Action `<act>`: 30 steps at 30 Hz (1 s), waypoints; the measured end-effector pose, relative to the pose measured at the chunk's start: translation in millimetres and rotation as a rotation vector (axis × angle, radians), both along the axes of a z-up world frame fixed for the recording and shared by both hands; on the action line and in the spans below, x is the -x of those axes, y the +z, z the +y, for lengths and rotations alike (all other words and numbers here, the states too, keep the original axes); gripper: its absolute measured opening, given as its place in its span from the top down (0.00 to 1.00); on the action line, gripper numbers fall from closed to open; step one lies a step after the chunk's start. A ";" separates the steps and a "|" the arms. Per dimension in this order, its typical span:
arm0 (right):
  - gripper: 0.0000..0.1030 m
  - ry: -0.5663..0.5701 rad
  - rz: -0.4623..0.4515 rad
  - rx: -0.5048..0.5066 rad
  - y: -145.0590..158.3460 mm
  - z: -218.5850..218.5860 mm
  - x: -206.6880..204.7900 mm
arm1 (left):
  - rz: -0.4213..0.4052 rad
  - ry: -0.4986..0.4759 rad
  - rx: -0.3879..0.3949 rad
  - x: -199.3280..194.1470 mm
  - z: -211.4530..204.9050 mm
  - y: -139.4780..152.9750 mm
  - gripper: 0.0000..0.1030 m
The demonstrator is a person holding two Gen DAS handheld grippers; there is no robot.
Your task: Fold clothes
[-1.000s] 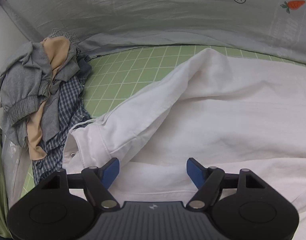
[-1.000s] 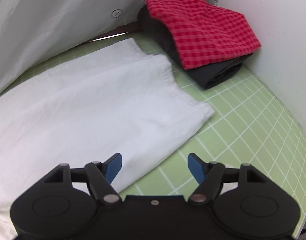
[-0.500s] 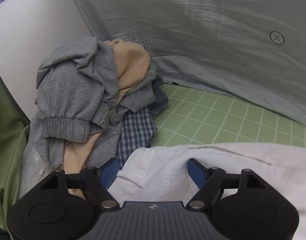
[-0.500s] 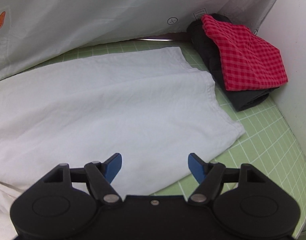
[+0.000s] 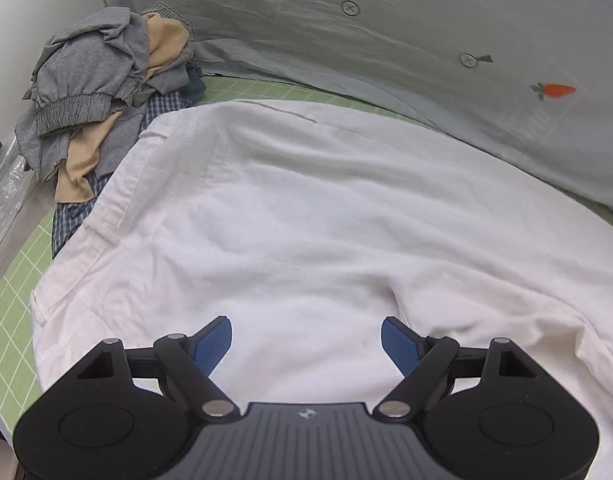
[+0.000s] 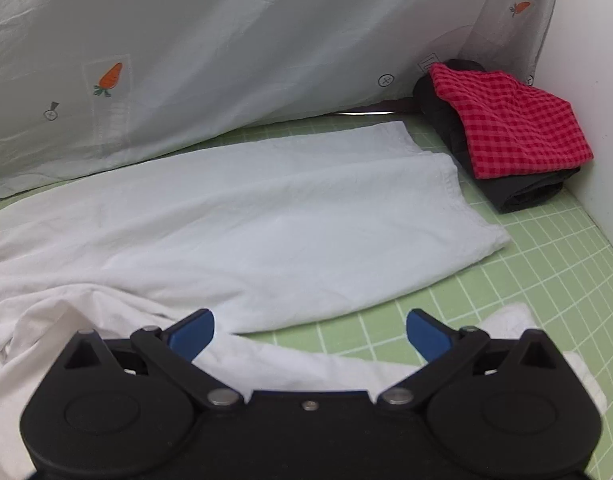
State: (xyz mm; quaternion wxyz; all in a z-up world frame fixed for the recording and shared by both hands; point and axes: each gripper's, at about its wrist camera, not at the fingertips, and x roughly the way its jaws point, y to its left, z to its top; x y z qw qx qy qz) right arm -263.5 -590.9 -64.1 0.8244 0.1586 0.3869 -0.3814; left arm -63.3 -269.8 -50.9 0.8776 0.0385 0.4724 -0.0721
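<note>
White trousers (image 5: pixel 306 216) lie spread on the green grid mat (image 5: pixel 10 312). The left wrist view shows their waistband end at the left. My left gripper (image 5: pixel 306 340) is open and empty, just above the cloth near the crotch. The right wrist view shows the trousers (image 6: pixel 266 208) with one leg flat, its hem toward the right. A second leg runs under my right gripper (image 6: pixel 310 332), which is open and empty above the mat's bare part (image 6: pixel 546 280).
A pile of unfolded grey, tan and plaid clothes (image 5: pixel 102 80) sits at the left. Folded clothes, red check on black (image 6: pixel 506 136), sit at the back right by a white wall (image 6: pixel 594 80). A pale carrot-print sheet (image 6: pixel 226 40) hangs behind.
Both grippers have pulled back and swung. The left view now takes in the trousers' waist and seat rather than the clothes pile. The right view now shows a second leg under the gripper.
</note>
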 end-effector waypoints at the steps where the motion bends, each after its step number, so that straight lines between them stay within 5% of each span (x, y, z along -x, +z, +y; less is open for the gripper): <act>1: 0.00 0.007 -0.001 -0.002 -1.0 6.0 7.2 | -0.001 -0.011 -0.002 13.7 -1.3 -0.2 0.19; 9: 0.00 0.035 -0.007 -0.023 -10.2 49.3 63.1 | 0.036 -0.089 -0.018 97.5 2.8 1.9 0.18; 18: 0.00 -0.064 0.011 -0.004 -10.2 73.6 121.0 | 0.058 -0.261 0.017 134.5 -7.6 -9.2 0.18; 24: 0.00 -0.087 -0.147 -0.081 -13.9 48.0 145.7 | -0.002 -0.352 0.022 159.6 -38.8 -0.5 0.18; 30: 0.00 -0.028 -0.116 -0.150 -37.6 -10.6 124.9 | -0.050 -0.304 0.010 179.6 -86.2 5.3 0.18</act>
